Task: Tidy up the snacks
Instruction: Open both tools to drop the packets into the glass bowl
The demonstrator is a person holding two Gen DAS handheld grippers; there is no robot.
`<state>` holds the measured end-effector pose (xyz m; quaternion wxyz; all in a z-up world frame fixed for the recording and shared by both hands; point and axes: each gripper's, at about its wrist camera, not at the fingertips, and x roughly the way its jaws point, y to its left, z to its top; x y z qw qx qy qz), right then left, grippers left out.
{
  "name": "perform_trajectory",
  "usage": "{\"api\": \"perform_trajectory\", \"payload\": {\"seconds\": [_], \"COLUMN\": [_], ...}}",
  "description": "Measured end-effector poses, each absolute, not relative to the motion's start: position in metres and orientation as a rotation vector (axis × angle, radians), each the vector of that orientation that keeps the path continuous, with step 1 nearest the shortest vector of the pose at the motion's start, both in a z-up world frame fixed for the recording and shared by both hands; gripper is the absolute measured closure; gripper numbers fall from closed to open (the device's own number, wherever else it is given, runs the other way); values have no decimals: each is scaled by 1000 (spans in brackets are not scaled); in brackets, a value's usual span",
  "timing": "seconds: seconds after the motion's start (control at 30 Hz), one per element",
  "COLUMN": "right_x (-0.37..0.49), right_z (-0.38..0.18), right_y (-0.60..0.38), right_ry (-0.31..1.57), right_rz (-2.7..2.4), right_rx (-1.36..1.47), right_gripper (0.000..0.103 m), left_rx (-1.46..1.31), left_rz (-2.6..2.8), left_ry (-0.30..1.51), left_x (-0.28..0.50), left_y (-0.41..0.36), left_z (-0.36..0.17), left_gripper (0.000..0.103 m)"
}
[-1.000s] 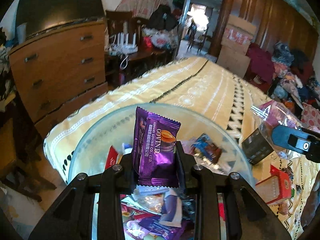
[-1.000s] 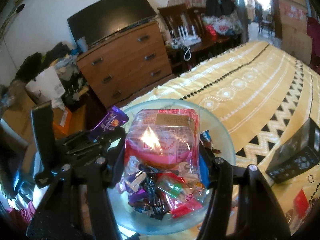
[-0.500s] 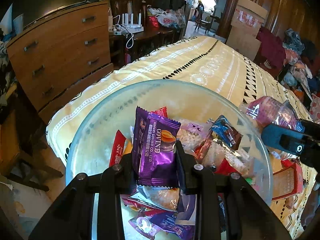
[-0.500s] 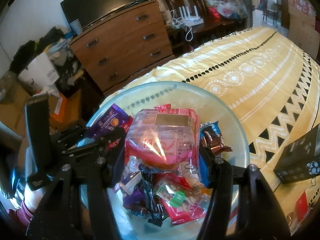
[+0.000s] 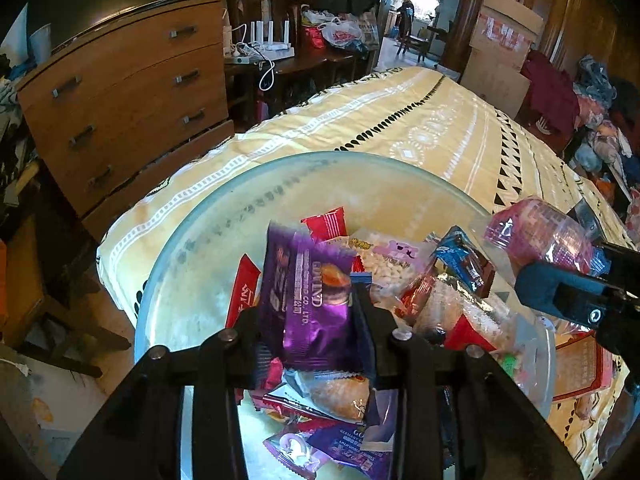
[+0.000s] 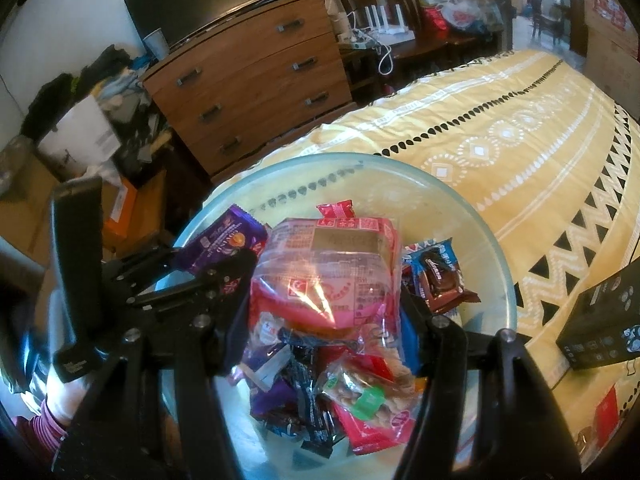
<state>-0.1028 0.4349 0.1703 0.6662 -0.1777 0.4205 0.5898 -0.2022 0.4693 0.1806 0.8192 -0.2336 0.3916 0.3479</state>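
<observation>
A large glass bowl (image 5: 208, 248) with several wrapped snacks in it sits on a yellow patterned bedspread (image 5: 420, 128). My left gripper (image 5: 310, 308) is shut on a purple snack packet (image 5: 308, 296) and holds it upright just above the bowl's near side. My right gripper (image 6: 324, 296) is shut on a clear bag of pink snacks (image 6: 328, 276) over the bowl (image 6: 472, 224). The right gripper and its bag (image 5: 536, 236) show at the right of the left wrist view. The left gripper with the purple packet (image 6: 224, 240) shows at the left of the right wrist view.
A wooden chest of drawers (image 5: 120, 100) with a television on top stands beyond the bed's left edge. A black box (image 6: 604, 320) and a red box (image 5: 580, 364) lie on the bedspread right of the bowl. Clothes and cardboard boxes pile up at the far right.
Both grippers have come down closer to the bowl with their snacks still held. More of the bowl's contents show in both views.
</observation>
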Motion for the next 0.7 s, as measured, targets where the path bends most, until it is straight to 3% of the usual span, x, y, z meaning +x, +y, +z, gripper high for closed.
{"api": "perform_trajectory", "payload": {"seconds": [0.07, 0.33, 0.4, 0.7], "right_x": [-104, -100, -100, -117], "right_z": [170, 168, 169, 200], "right_y": [435, 433, 432, 410], "right_ry": [949, 971, 972, 818], "right_rz": [1331, 1338, 1343, 1356], "right_rx": [-401, -376, -368, -345], "right_gripper": [40, 35, 28, 19], "left_rx": [-503, -503, -504, -481], "left_rz": [744, 758, 762, 781], "left_ry": [831, 834, 835, 833], "left_x": [-203, -204, -205, -208], "left_y": [472, 472, 473, 468], "left_z": [180, 179, 178, 179], "left_gripper": [53, 44, 40, 40]}}
